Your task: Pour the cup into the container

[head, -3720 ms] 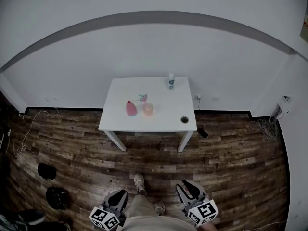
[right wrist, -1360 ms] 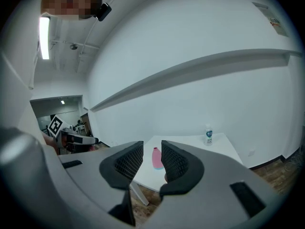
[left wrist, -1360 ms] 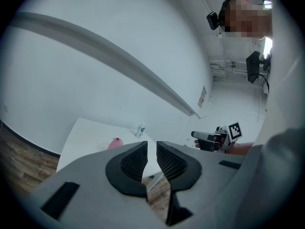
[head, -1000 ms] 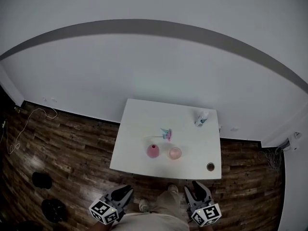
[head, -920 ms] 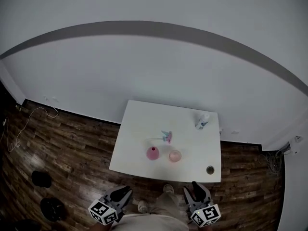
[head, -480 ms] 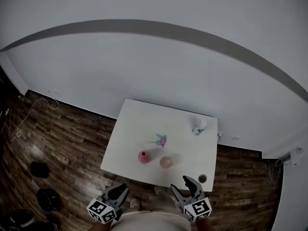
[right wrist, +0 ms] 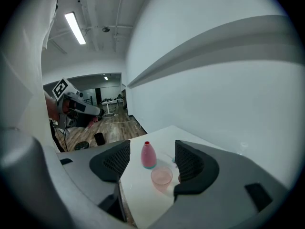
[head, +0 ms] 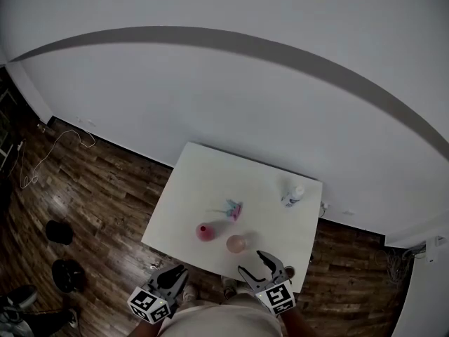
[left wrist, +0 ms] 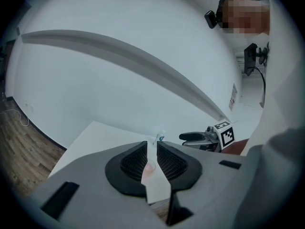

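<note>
A clear pink cup [head: 236, 243] stands near the front edge of the white table [head: 210, 181], with a pink bottle-shaped container [head: 204, 232] just to its left. My right gripper [head: 259, 267] hangs over the table's front edge, short of the cup; its jaws have just been opening and stand open with nothing in them. In the right gripper view the cup [right wrist: 162, 176] and container [right wrist: 148, 155] show between the jaws, farther off. My left gripper [head: 172, 278] is off the table's front left, barely open. Through its thin slit I see the cup [left wrist: 150, 167].
A white bottle [head: 293, 196] stands at the table's back right and a small pink and blue object [head: 231, 209] behind the container. A dark round thing [head: 290, 272] sits by the front right corner. Dark objects [head: 59, 232] and a cable [head: 49, 156] lie on the wooden floor at left.
The table has come closer. My right gripper has moved forward to the table's front edge and its jaws have spread apart. The left gripper has stayed low at the left.
</note>
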